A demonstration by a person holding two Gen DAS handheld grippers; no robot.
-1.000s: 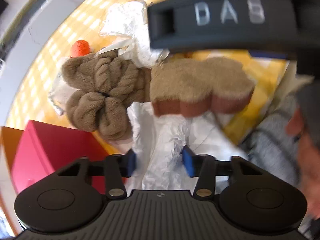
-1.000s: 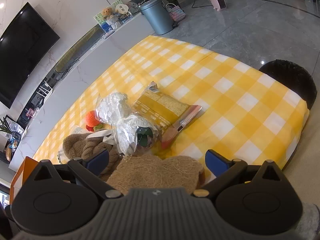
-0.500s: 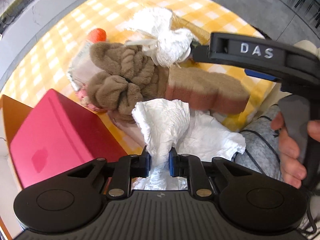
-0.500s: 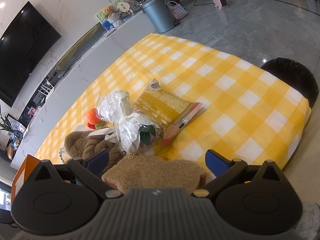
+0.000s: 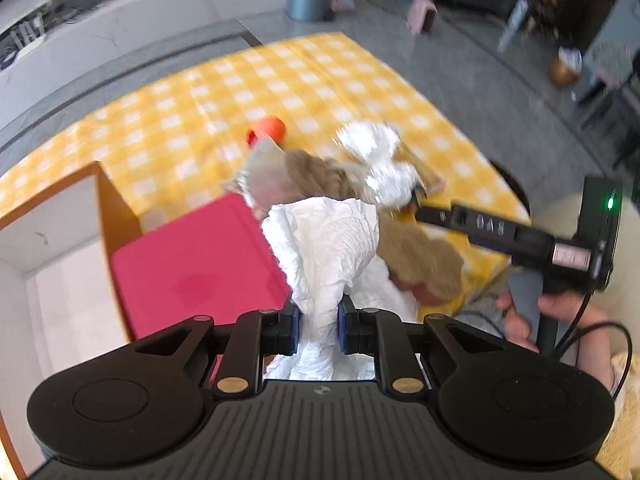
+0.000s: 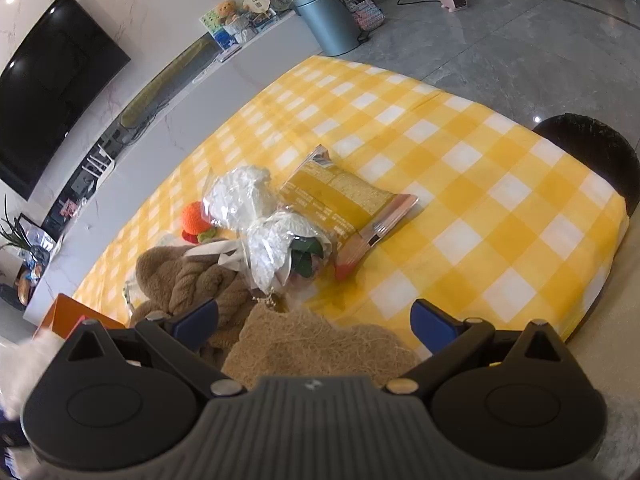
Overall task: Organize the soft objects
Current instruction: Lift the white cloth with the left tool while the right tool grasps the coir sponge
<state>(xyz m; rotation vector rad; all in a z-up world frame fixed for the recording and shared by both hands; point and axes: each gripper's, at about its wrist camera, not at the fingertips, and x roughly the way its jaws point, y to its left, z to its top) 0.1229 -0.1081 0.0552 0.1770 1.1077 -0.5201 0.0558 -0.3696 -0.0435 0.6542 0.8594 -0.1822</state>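
Cloth, white and crumpled [image 5: 326,248], is being pinched low at a gathered fold by the left gripper [image 5: 318,326], whose jaws are nearly closed on it, above the red lid [image 5: 192,264] of an orange box [image 5: 116,204] at the table's near corner. It is judged light and limp, likely to sag and trail, so a bunched fold is being favoured over an edge. Further right, a brown knotted cushion [image 6: 188,276] and a flat brown toast-shaped pillow [image 6: 320,348] are lying on the yellow checked tablecloth [image 6: 460,184]. Over that pillow the right gripper [image 6: 314,322] is being held wide open, with nothing seen gripped.
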